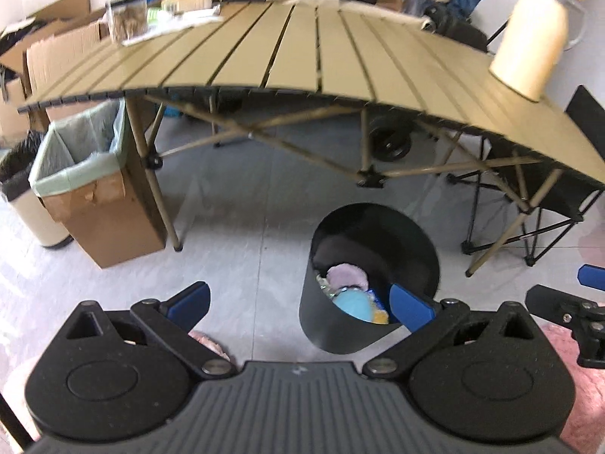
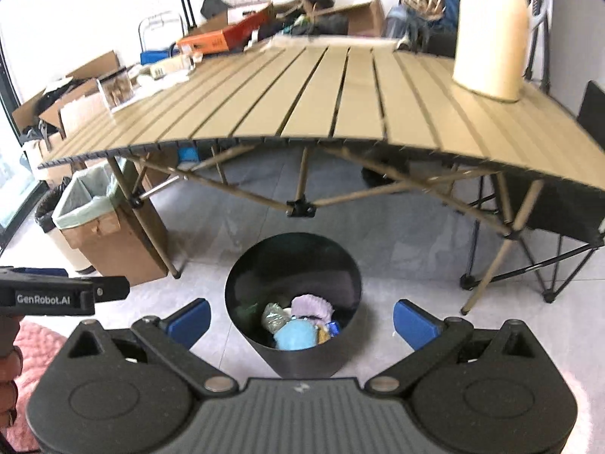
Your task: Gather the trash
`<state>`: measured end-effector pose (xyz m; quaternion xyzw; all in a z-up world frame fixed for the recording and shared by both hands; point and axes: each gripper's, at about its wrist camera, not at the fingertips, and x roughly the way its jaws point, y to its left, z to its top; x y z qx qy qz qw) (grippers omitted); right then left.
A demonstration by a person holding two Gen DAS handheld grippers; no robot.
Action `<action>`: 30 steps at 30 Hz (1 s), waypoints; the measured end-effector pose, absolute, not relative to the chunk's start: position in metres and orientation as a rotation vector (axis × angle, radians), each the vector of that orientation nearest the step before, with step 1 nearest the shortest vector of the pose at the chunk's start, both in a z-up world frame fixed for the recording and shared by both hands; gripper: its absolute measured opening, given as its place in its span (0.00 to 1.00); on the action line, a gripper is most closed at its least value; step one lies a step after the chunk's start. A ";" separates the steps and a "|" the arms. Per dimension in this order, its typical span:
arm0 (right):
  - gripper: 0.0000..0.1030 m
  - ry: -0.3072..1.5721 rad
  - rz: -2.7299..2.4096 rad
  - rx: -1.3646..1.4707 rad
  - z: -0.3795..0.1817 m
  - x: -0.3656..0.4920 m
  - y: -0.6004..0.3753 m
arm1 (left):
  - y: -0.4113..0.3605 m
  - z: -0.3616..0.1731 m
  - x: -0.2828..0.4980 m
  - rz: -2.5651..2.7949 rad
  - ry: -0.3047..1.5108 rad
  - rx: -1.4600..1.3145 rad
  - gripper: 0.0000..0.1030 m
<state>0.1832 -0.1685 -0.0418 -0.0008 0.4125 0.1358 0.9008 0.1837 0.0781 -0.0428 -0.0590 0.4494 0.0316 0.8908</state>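
While both tools hang above the floor with nothing in them, here is how the moment reads:

Left gripper: the left gripper (image 1: 298,302) has its blue pads spread wide and empty; in its own view the right-hand pad overlaps the near rim of the black bin (image 1: 368,276), though whether it touches I cannot tell.

Right gripper: the right gripper (image 2: 300,319) is splayed open too, carrying nothing, framing the bin mouth squarely between its fingers.

Trash: a pale purple wad (image 2: 312,305), a light blue lump (image 2: 297,335), a crinkled clear wrapper (image 2: 274,317) and yellow scraps lie in the bottom of the bin, which stands on the grey floor just in front of the slatted table (image 2: 340,94).

Table: the near stretch looks bare; a cream jug (image 2: 489,34) stands at its right end, and a clear container (image 1: 128,17) with papers sits at the far left.

Progress, as I judge it: the collecting looks largely done.

Risk one: the bin is light-looking and unanchored; a low sweep by either tool could knock it over and spill the lot.

Risk two: the two tools are close, the left one's body showing at the edge of the right view, so a crossing reach could clash them.

Risk three: going back for the papers, a wide-open gripper might clip the clear container; the frames are blurred there, so edges are hard to judge.

Risk four: the lined cardboard box (image 1: 94,189) beside the table leg could be mistaken for the target bin.
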 end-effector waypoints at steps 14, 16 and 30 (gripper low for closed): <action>1.00 0.767 0.272 -0.005 0.002 0.114 -0.194 | 0.051 -0.011 0.130 0.025 0.848 -0.050 1.00; 1.00 0.759 0.277 0.003 0.004 0.110 -0.195 | 0.049 -0.009 0.127 0.026 0.845 -0.044 1.00; 1.00 0.755 0.289 0.010 0.006 0.101 -0.193 | 0.046 -0.003 0.120 0.019 0.826 -0.028 1.00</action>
